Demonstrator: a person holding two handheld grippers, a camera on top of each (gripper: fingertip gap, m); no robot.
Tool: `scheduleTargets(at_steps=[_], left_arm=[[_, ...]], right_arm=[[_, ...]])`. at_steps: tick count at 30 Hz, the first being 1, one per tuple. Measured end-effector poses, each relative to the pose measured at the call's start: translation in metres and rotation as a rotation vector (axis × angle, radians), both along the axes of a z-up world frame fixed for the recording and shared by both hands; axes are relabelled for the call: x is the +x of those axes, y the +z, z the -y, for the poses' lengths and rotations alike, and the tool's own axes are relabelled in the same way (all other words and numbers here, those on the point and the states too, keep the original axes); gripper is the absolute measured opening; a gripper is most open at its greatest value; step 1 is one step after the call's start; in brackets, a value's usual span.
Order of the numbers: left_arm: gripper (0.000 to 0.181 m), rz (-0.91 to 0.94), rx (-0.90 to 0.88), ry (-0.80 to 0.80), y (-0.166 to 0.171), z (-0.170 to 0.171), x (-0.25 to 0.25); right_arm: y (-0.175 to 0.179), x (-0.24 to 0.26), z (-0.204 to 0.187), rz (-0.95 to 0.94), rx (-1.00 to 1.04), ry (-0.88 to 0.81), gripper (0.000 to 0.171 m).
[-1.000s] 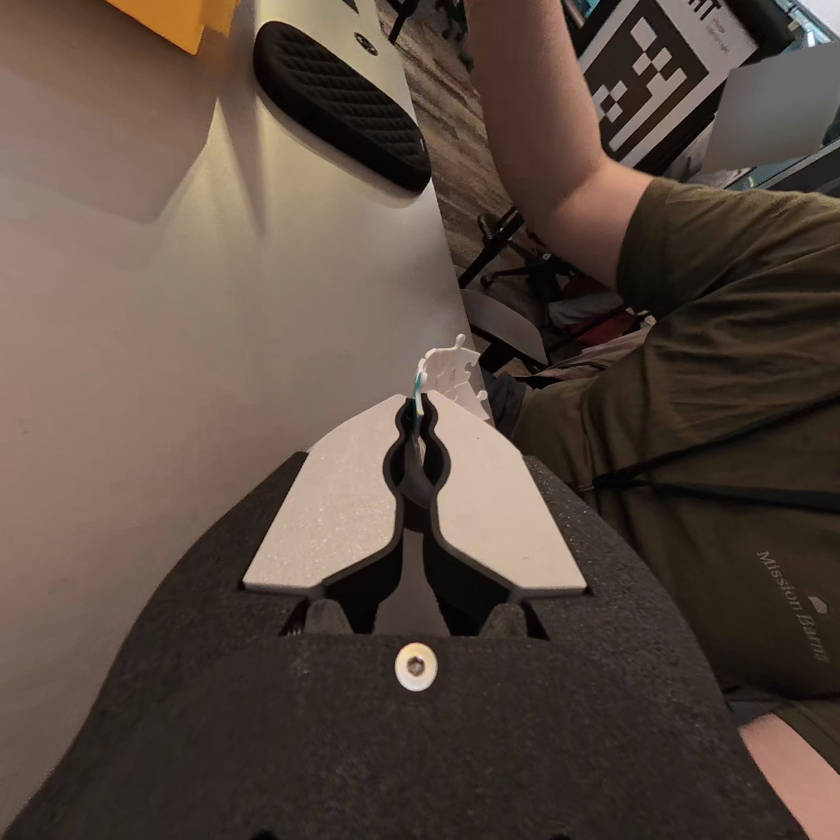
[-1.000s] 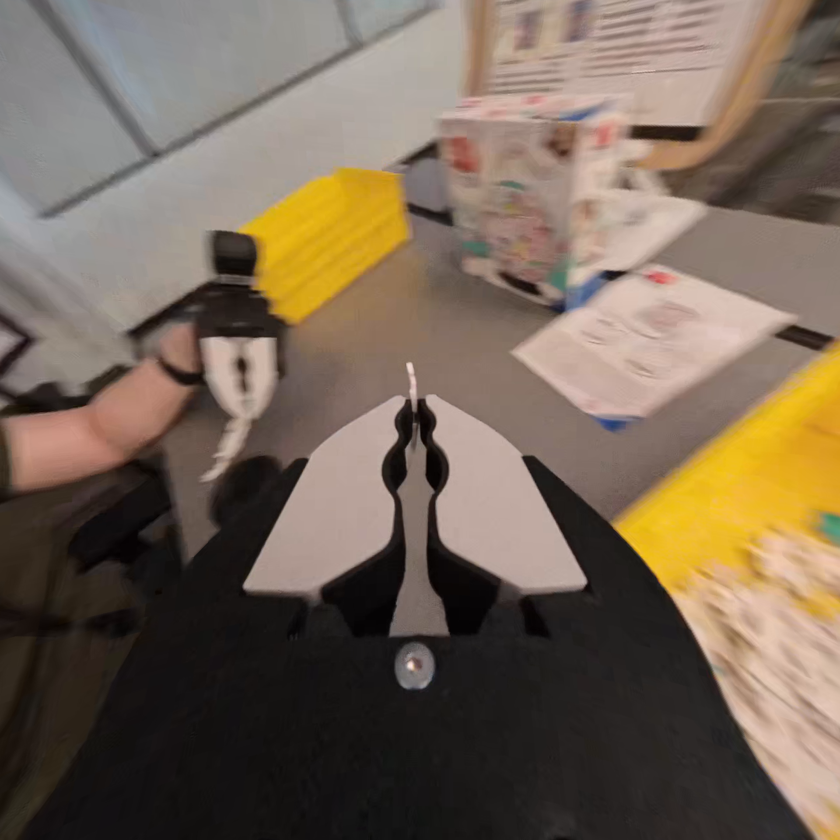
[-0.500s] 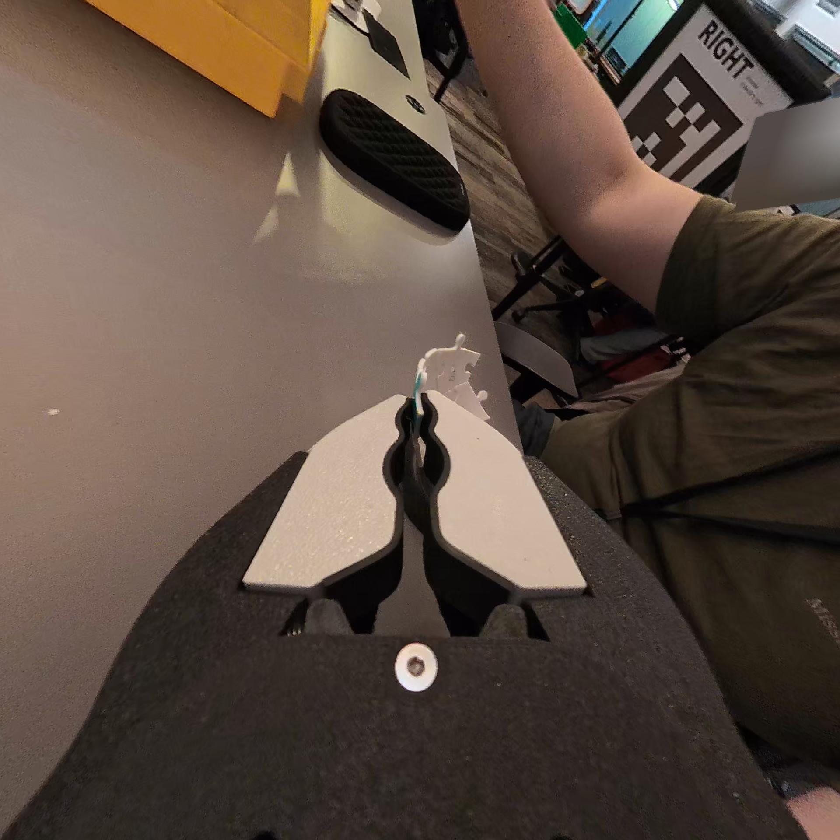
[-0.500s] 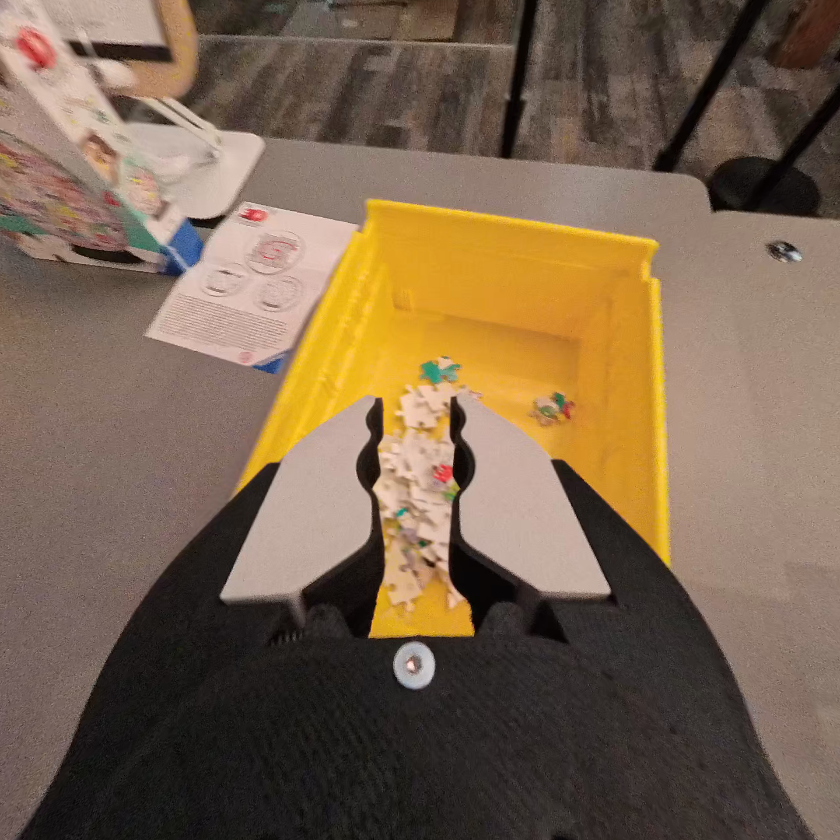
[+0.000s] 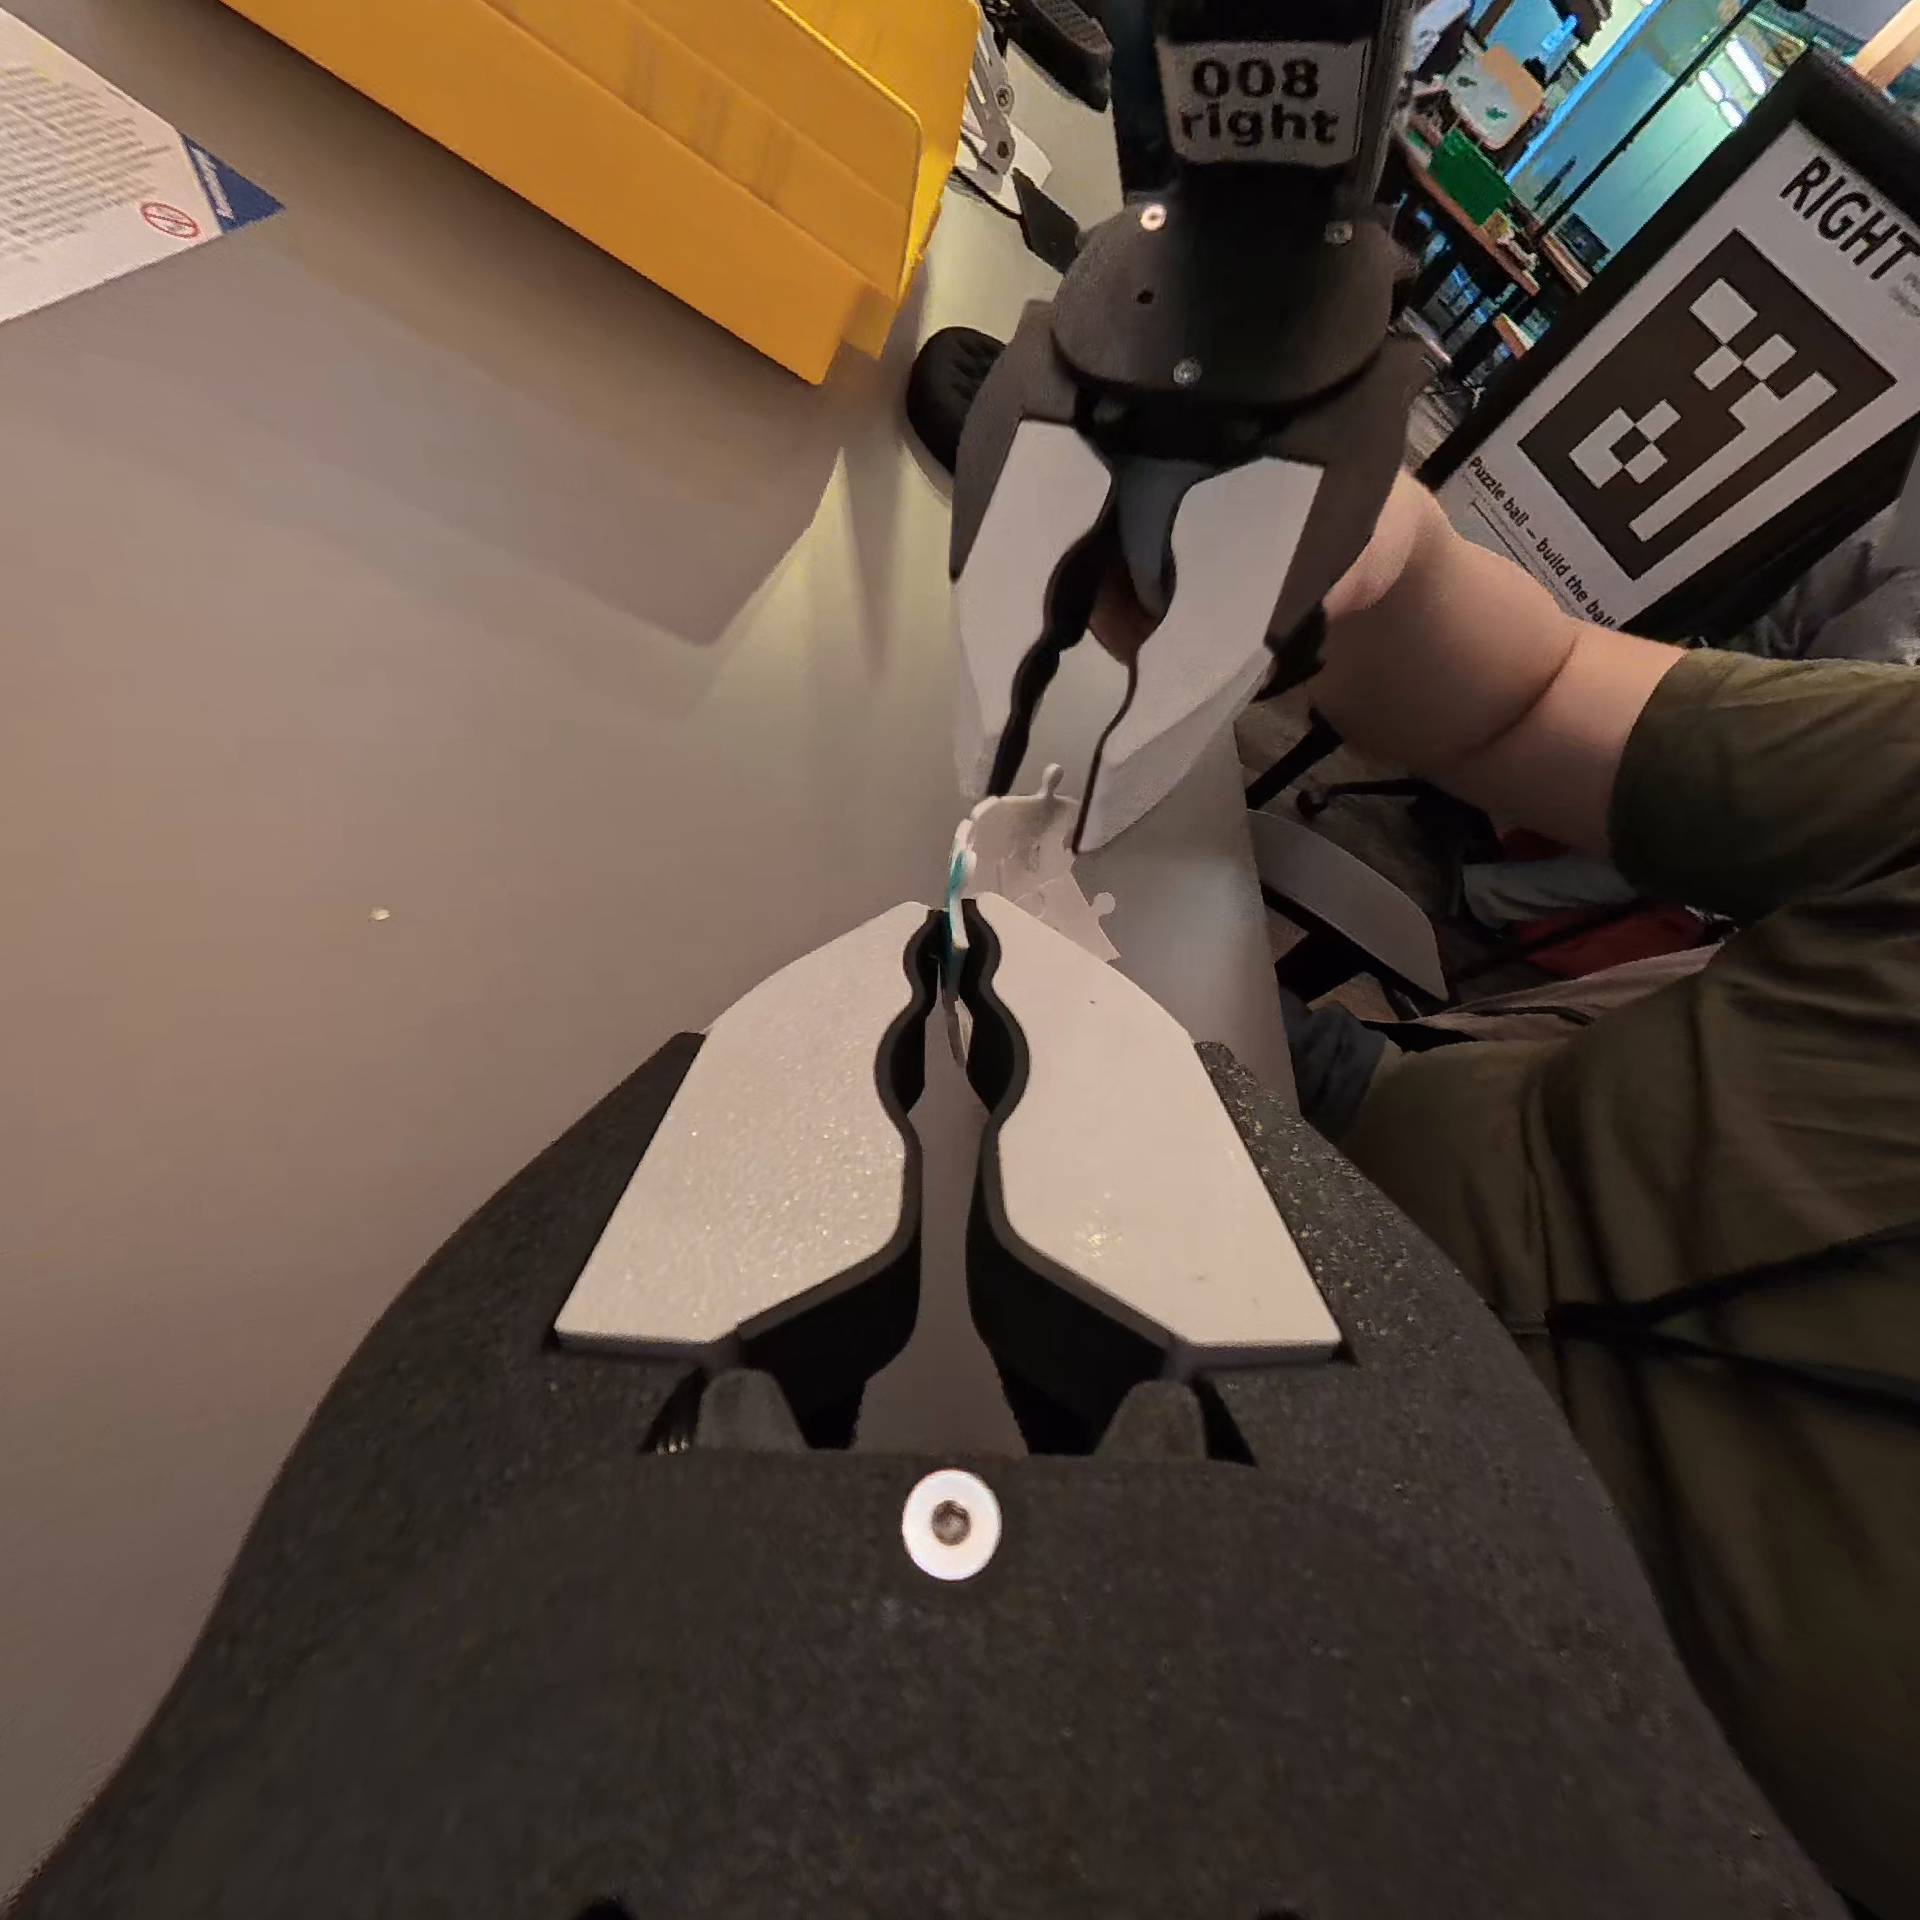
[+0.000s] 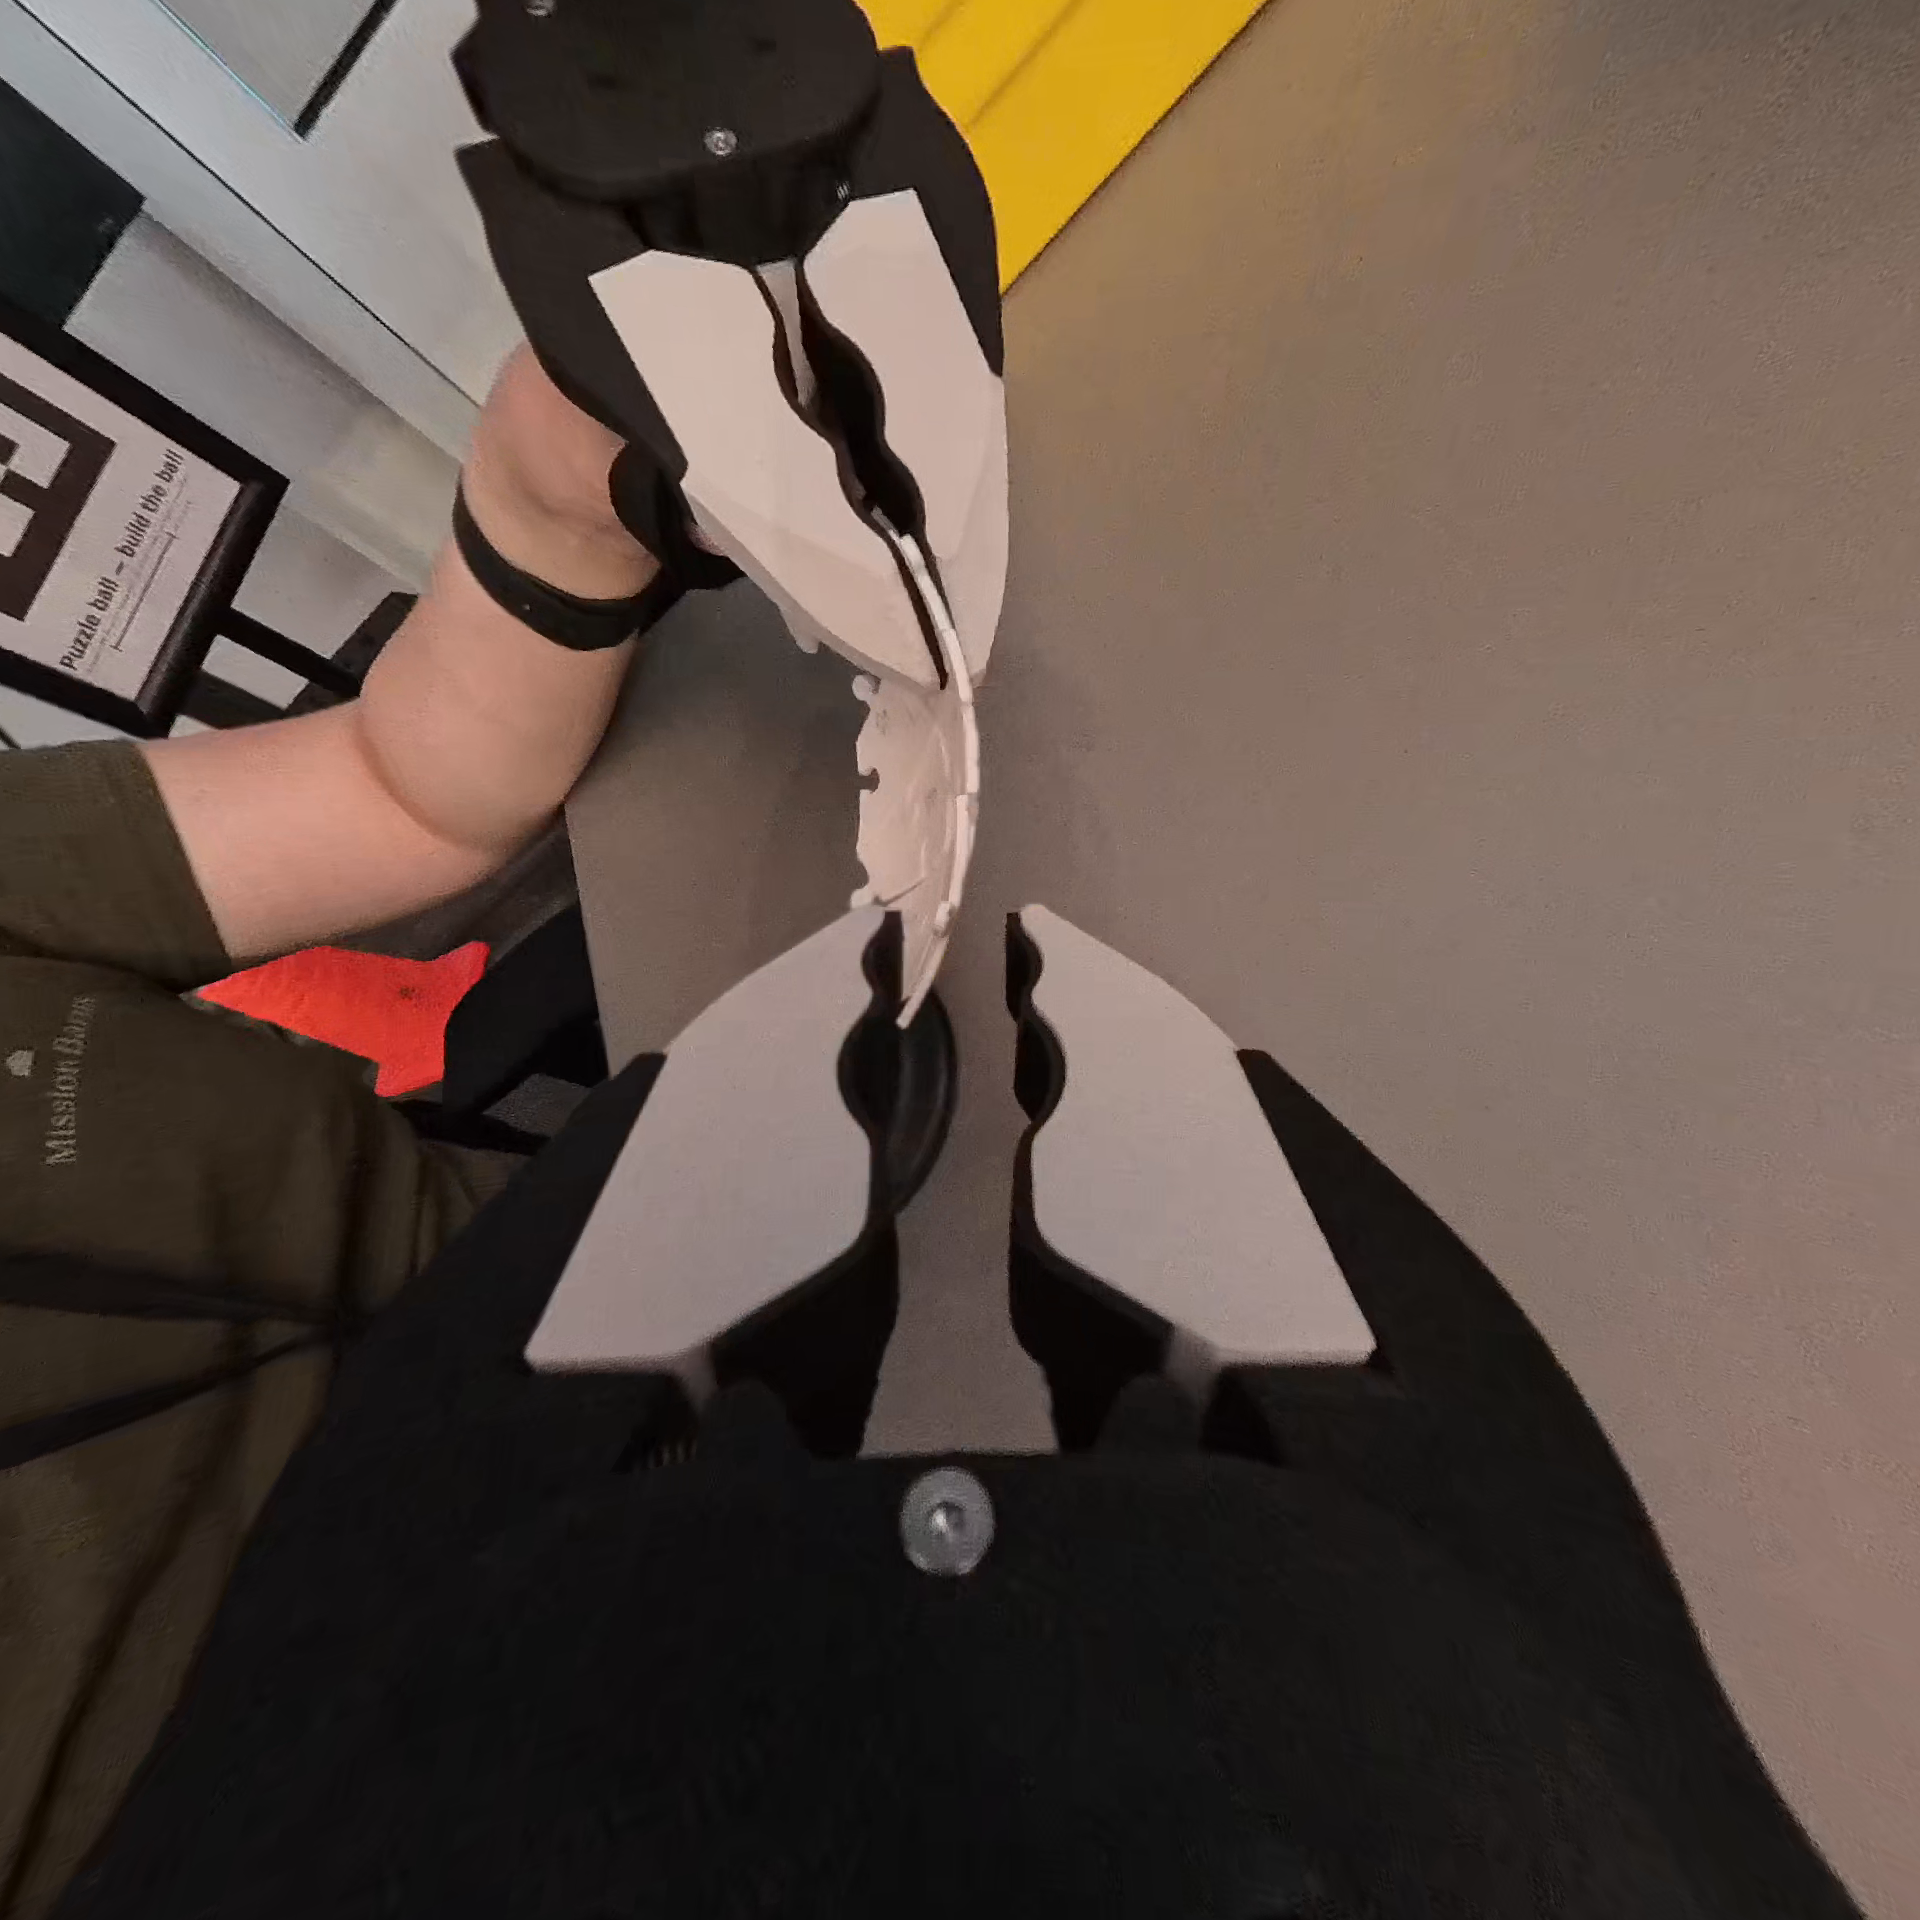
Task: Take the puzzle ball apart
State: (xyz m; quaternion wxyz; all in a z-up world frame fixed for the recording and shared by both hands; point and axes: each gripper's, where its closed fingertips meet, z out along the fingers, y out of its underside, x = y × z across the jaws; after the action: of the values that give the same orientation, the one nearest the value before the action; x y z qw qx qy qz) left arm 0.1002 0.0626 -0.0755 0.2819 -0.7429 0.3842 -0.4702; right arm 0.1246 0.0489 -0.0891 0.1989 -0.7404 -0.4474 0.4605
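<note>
A curved strip of joined puzzle pieces [image 5: 1023, 842], white on the inner side with a teal edge, is what I see of the puzzle ball. My left gripper [image 5: 951, 914] is shut on one end of it and holds it above the grey table [image 5: 364, 675]. My right gripper [image 5: 1039, 810] comes in from the far side, open, with its tips on either side of the strip's free end. In the right wrist view the strip [image 6: 925, 800] runs from the left gripper [image 6: 935, 675] down between the open fingers of my right gripper [image 6: 951, 920], close to the left finger.
A yellow bin [image 5: 675, 135] stands at the far side of the table, with a printed leaflet [image 5: 83, 177] to its left. A black oval pad [image 5: 940, 395] lies near the table edge. A marker sign [image 5: 1683, 416] and the person's arm [image 5: 1455, 665] are at the right. The grippers' ends are close to 4 cm from one another.
My right gripper let a piece go over the yellow bin, then swung back, and now stands open at the strip's free end. My left gripper kept its hold and turned slightly.
</note>
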Motion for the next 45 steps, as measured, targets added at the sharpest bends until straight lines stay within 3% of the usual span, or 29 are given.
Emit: scheduleTargets(at_steps=[1,6,10,15,18,22,25,30,32,36,42,45], left_arm=[[0.002,0.002,-0.002,0.007,0.001,-0.001,-0.001],[0.005,0.043,-0.016,-0.019,0.006,0.003,0.000],[0.018,0.055,-0.052,-0.047,0.005,0.008,0.006],[0.006,-0.007,-0.049,-0.076,-0.007,0.014,0.012],[0.004,0.011,-0.076,-0.116,-0.005,0.020,0.013],[0.004,0.093,-0.117,-0.204,0.008,0.035,0.016],[0.004,0.130,-0.111,-0.172,0.015,0.030,0.017],[0.004,-0.024,0.130,-0.036,0.007,0.009,0.010],[0.004,-0.053,0.146,-0.003,0.004,0.004,0.009],[0.004,-0.016,0.082,-0.013,0.005,0.006,0.010],[0.005,0.052,0.065,-0.130,0.017,0.025,0.016],[0.005,-0.002,0.066,-0.089,0.009,0.018,0.013]], right_arm=[[0.000,-0.002,0.002,0.000,-0.001,0.018,0.005],[0.000,0.000,-0.001,0.012,0.067,0.032,0.003],[0.002,0.001,0.001,-0.027,0.013,0.015,0.003],[0.004,-0.001,0.004,-0.038,0.018,0.008,0.003],[0.004,0.000,0.010,-0.025,0.097,0.095,0.004],[0.023,0.003,0.027,-0.142,0.262,0.304,0.007],[0.029,0.003,0.019,-0.166,0.339,0.293,0.007],[0.016,-0.006,-0.002,-0.065,0.089,0.089,0.005],[0.012,-0.008,-0.006,-0.051,0.033,0.047,0.007],[0.011,-0.012,-0.002,-0.048,0.075,0.061,0.003],[0.023,-0.006,0.017,-0.147,0.033,0.249,0.004],[0.013,-0.009,0.008,-0.082,0.064,0.208,0.004]])
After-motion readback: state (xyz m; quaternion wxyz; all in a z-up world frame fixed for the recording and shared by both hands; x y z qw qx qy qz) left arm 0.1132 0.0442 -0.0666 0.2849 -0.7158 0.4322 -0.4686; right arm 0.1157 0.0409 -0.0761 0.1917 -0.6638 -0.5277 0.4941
